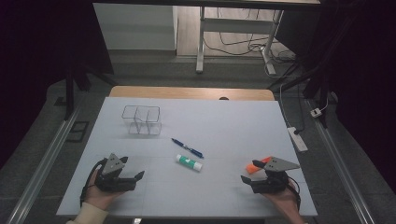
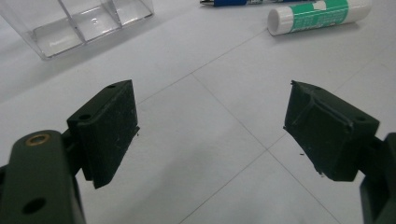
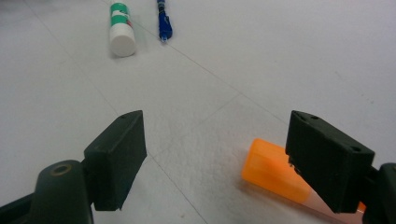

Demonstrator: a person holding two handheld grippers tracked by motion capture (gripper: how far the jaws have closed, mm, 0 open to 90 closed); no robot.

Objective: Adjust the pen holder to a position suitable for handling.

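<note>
Both my grippers rest wide apart and empty: left gripper (image 1: pixel 140 176) faces the glue stick (image 1: pixel 189 162); right gripper (image 1: pixel 243 178) sits beside an orange marker (image 3: pixel 273 175).

Bare table (image 1: pixel 219 126) lies between both tongs, with only the glue stick (image 1: pixel 189 162) and pen (image 1: pixel 187 148) midway.

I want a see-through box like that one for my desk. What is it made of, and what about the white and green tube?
The divided box looks like clear hard plastic, perhaps acrylic: you see the table through its glossy, thin, straight walls. The glue stick seems to be smooth white plastic with a green printed label and a soft sheen.
</note>
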